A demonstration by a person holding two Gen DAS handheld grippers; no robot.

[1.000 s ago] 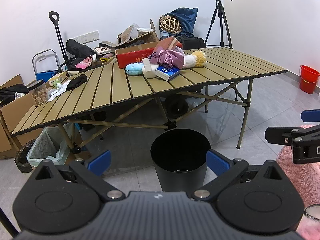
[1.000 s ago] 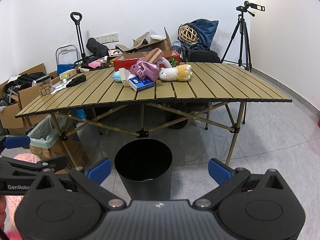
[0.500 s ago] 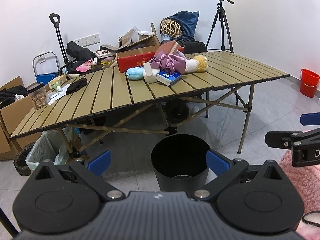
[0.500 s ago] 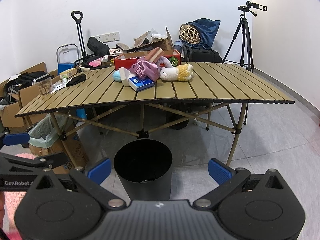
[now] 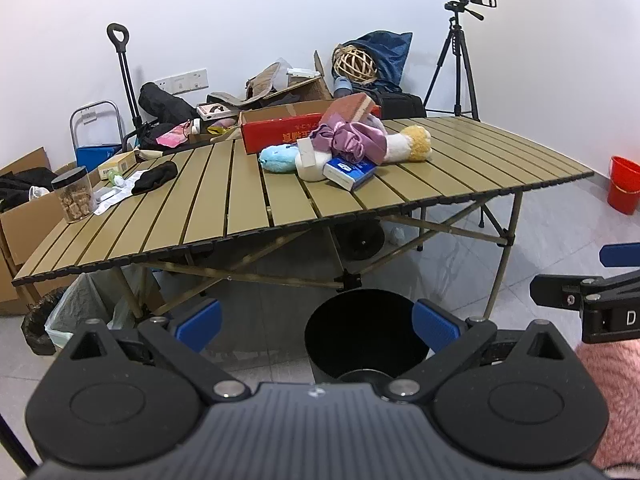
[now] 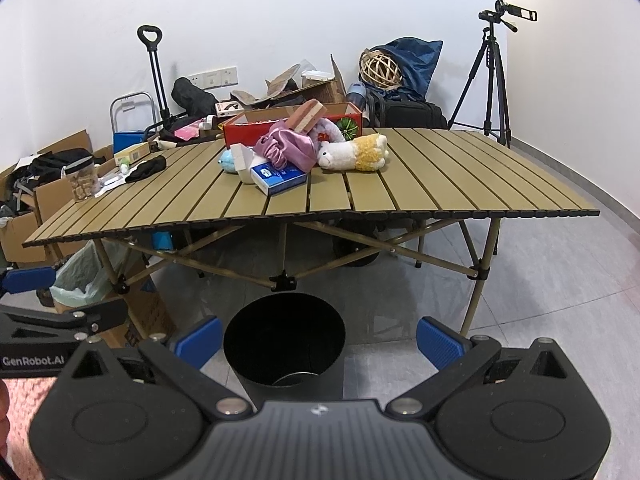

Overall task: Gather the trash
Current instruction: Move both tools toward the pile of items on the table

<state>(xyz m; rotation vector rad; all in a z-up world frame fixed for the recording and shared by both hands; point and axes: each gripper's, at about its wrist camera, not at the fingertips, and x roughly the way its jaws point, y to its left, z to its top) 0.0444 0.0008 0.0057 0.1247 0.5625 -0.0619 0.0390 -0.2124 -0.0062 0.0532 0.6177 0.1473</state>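
A black round bin (image 5: pixel 360 332) (image 6: pixel 284 336) stands on the floor in front of the slatted folding table (image 5: pixel 224 216) (image 6: pixel 440 184). On the table lies a pile: a blue-and-white box (image 5: pixel 350 170) (image 6: pixel 280 178), purple cloth (image 5: pixel 352 140) (image 6: pixel 288 148), a white-and-yellow plush (image 5: pixel 408 146) (image 6: pixel 356 154), a light blue plush (image 5: pixel 278 159). My left gripper (image 5: pixel 316 322) is open above the bin, holding nothing. My right gripper (image 6: pixel 318 338) is open too, also empty. Each gripper shows at the edge of the other's view.
A jar (image 5: pixel 74 196), a black cloth (image 5: pixel 154 178) and papers lie at the table's left end. Cardboard boxes, a red box (image 5: pixel 288 128), bags and a hand cart (image 5: pixel 124 80) crowd the back. A tripod (image 5: pixel 460 60) and red bucket (image 5: pixel 624 184) stand right. A bagged bin (image 6: pixel 80 280) sits under the table.
Both views have risen slightly and tilted, so the table and bin sit a little lower in frame. Both grippers stay open and empty.
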